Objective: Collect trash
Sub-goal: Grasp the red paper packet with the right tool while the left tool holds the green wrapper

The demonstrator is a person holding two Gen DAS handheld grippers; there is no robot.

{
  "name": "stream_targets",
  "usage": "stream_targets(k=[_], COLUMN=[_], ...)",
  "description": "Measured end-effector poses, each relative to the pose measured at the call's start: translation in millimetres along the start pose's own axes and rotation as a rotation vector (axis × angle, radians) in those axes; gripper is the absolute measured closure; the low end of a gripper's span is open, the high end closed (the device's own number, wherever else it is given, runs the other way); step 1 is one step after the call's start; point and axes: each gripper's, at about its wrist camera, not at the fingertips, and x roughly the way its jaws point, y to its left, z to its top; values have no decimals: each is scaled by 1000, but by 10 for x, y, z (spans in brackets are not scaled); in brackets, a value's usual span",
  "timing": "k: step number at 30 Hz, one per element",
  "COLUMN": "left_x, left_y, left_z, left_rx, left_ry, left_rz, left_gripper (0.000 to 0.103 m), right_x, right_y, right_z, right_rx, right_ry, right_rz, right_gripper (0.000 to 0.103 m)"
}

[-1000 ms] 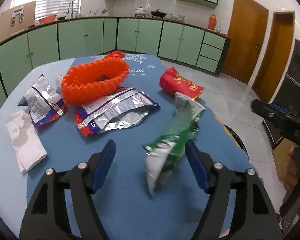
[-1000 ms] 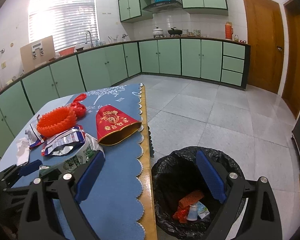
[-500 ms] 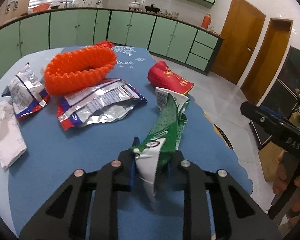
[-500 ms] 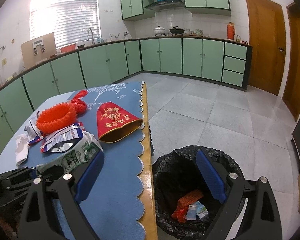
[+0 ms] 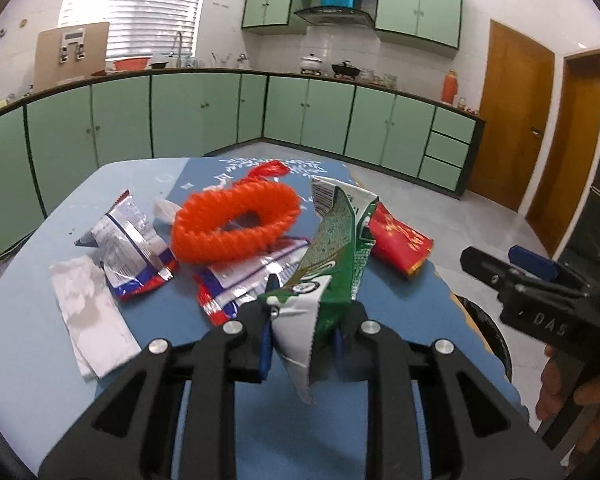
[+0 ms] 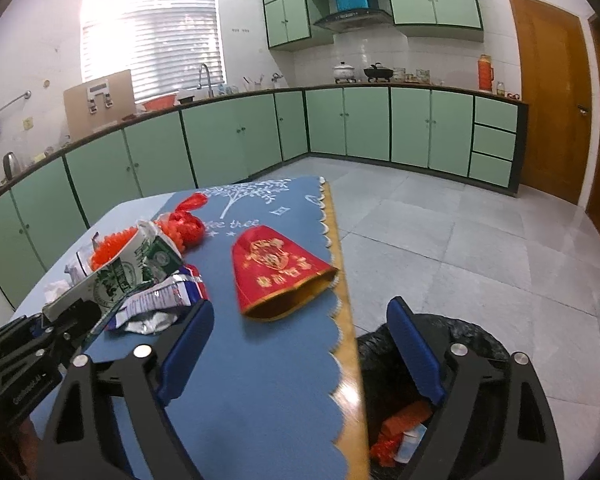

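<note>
Left wrist view: our left tongs [image 5: 302, 330] pinch the green wrapper [image 5: 336, 248] upright above the worktop [image 5: 28, 360] for binning, right tongs [image 6: 300, 344] spread over the bin [image 6: 476, 336].

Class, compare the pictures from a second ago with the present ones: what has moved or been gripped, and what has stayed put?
The left gripper, open a second ago, closed on the green wrapper and has lifted it off the table. The right gripper stayed open over the bin. The orange net, red pouch, silver packets and tissue lie where they were.
</note>
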Motion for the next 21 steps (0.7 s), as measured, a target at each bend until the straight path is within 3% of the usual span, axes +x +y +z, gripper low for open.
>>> stream_targets(k=[17,21], left_x=[75,95], left_y=[284,299], left_z=[86,67], left_rx=[-21,-31], left_ry=[-11,-6], left_rz=[79,72], left_gripper=[82,82], right_x=[516,590], right_y=[226,240], right_z=[-10,-7], right_rx=[61,63], right_ry=[124,148], right_rz=[107,113], right_gripper=[64,68])
